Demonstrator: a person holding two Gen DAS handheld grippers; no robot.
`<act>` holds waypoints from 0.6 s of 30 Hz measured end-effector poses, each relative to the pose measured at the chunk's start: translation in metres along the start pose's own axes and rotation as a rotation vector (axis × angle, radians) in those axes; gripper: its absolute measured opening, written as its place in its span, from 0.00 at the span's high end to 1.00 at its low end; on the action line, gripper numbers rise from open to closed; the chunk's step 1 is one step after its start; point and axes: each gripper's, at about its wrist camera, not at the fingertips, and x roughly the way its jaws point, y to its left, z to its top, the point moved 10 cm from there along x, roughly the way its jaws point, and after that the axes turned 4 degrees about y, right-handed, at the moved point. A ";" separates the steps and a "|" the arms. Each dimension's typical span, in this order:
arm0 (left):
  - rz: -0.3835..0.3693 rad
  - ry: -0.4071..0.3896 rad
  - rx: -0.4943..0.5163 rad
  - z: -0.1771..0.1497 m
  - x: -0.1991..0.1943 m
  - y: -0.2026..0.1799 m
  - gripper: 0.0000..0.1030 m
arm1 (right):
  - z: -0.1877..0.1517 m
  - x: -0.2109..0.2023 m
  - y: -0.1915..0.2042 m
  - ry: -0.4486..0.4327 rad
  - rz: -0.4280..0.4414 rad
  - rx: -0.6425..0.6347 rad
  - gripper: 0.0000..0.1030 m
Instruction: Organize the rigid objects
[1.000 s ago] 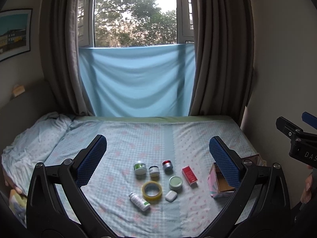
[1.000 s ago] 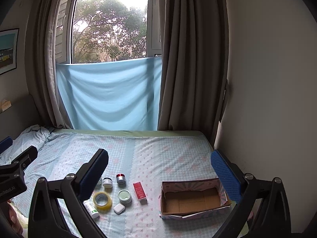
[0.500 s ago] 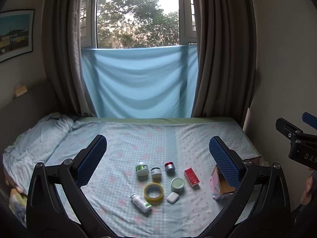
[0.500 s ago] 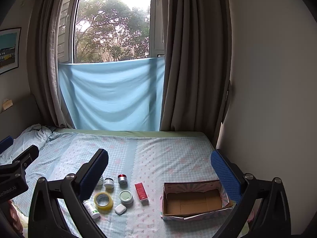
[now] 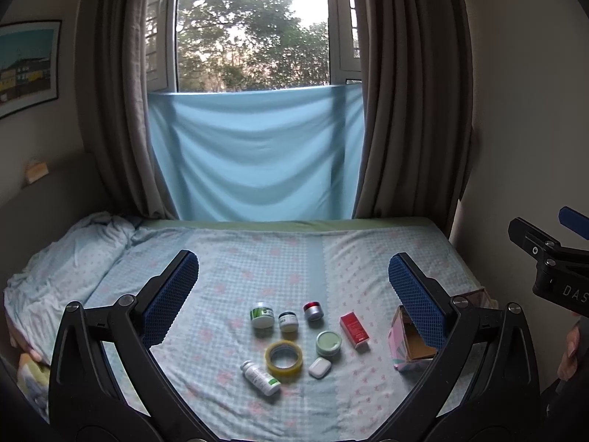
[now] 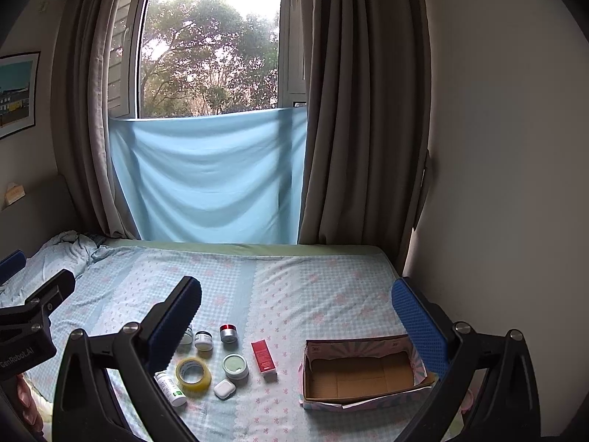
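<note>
My left gripper (image 5: 293,280) & right gripper (image 6: 296,307), both wide open w/ nothing held, hover above jars, tape roll (image 5: 284,356), cardboard box (image 6: 362,372) on bed (image 5: 257,254).

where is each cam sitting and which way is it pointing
Left wrist: on the left claw, above the bed's near edge, facing the window; its open fingers frame the tape roll; right claw at right edge.
Right wrist: on the right claw, further right, same heading, over the cardboard box.
Shared: tape, jars, red box.
</note>
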 end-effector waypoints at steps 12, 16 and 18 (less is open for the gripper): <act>-0.019 0.017 -0.033 -0.001 0.002 0.002 0.01 | -0.001 -0.004 -0.002 -0.013 -0.004 0.006 0.00; -0.013 0.019 -0.037 -0.001 0.002 0.002 0.01 | -0.001 -0.003 -0.002 -0.018 0.004 0.005 0.00; 0.008 0.012 -0.037 -0.001 0.002 0.002 0.00 | -0.001 -0.002 -0.003 -0.019 0.010 0.004 0.00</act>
